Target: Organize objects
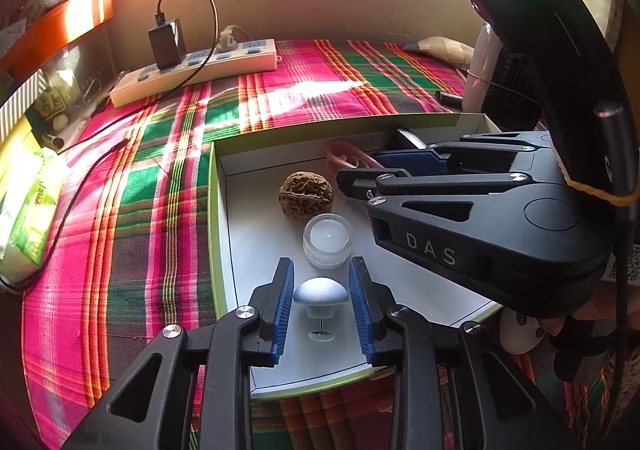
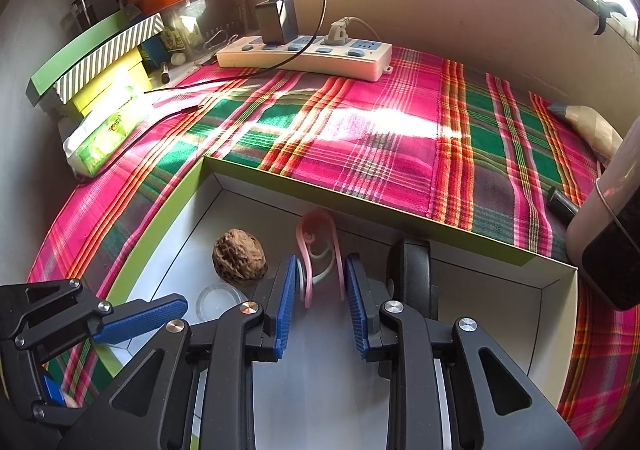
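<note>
Looking along the left gripper [image 1: 321,304], its blue pads are standing spread on either side of a small white mushroom-shaped knob [image 1: 320,296], not pressing on it; the knob is sitting on the white floor of a shallow green-rimmed box [image 1: 213,234]. Just ahead a little candle jar [image 1: 328,240] is standing, and beyond it a walnut [image 1: 306,198]. The right gripper [image 1: 404,166] is reaching in from the right across the box's far corner, crowding a pink clip [image 1: 344,156] lying there. Around the box a plaid cloth [image 1: 140,178] is covering the table, with a power strip [image 1: 192,68] at the back and a tissue pack [image 1: 28,206] at the left. Turning to the right wrist view, the right gripper [image 2: 321,306] is holding its jaws apart around the pink clip [image 2: 320,250], though whether the pads are touching it I cannot tell. A black object [image 2: 414,274] is standing just right of it, the walnut [image 2: 239,260] left, and the left gripper [image 2: 140,320] is poking in at the lower left.
</note>
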A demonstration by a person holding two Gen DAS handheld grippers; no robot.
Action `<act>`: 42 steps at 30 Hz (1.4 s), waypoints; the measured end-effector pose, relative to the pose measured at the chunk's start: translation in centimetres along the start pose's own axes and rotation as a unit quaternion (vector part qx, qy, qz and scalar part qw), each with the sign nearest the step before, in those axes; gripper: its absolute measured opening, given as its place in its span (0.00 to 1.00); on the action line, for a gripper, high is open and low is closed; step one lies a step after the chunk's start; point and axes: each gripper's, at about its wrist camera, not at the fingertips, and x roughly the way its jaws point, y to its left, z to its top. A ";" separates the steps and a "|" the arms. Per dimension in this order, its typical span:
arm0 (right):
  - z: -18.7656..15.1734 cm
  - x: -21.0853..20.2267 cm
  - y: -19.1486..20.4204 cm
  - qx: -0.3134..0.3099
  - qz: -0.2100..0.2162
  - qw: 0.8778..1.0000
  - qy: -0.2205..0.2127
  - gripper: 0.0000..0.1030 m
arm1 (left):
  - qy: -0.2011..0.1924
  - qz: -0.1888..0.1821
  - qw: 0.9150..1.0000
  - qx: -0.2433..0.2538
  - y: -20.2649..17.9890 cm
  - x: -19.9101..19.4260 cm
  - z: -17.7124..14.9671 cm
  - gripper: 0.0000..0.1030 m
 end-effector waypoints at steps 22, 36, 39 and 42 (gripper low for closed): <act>-0.3 -1.0 -0.5 0.012 -0.008 1.000 -0.012 0.43 | -0.006 0.006 1.000 0.005 -0.3 -0.6 -0.4 0.36; -1.1 -2.4 -0.2 0.021 -0.017 0.999 -0.018 0.43 | -0.019 0.010 1.000 0.003 -0.2 -2.4 -1.2 0.37; -1.4 -2.9 -0.2 0.026 -0.021 0.999 -0.021 0.43 | -0.021 0.011 1.000 0.002 -0.1 -2.8 -1.5 0.37; -1.7 -3.4 -0.1 0.030 -0.018 0.999 -0.024 0.43 | -0.025 0.012 1.000 0.001 0.0 -3.3 -1.7 0.37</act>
